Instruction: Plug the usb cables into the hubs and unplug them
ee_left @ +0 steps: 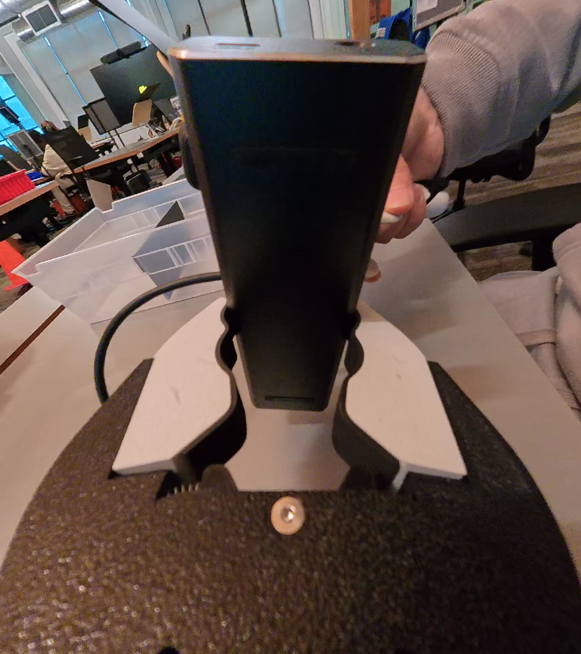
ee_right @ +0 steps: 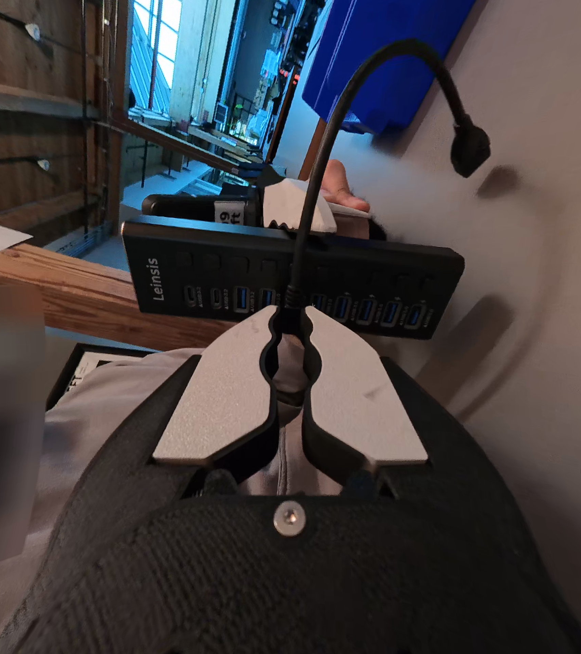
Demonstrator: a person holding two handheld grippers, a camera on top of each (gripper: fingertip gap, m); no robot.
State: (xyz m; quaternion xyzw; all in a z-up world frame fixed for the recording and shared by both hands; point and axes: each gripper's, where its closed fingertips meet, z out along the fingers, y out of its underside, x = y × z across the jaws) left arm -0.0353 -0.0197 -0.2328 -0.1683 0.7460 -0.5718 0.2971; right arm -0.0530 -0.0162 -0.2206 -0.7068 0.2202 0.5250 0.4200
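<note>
The USB hub (ee_right: 292,279), a long black bar with a row of blue and oval ports along one face, is held up off the worktop (ee_left: 423,354), clamped across its width by the left gripper (ee_left: 290,329). In the left wrist view its plain back fills the middle of the frame, standing up from between the two pale fingers (ee_left: 182,389).

In the right wrist view the port face is turned towards the right gripper (ee_right: 291,320), whose fingers are closed on the black plug (ee_right: 290,311) of a USB cable (ee_right: 320,155). The plug sits right at a port near the middle of the row; whether it is fully seated or only at the mouth cannot be told, since the fingertips hide the joint. The cable arches up from the plug and ends in a free connector (ee_right: 469,150) hanging in the air.

This looks like the plugging or unplugging stroke itself. The next move calls for a straight push or pull along the port's axis, with the left gripper bracing the hub against it, and no sideways twist on the plug.

Beyond the hub, a clear plastic tray (ee_left: 104,247) stands at the worktop's far left edge, and a grey sleeve (ee_left: 512,70) reaches in from the right.
</note>
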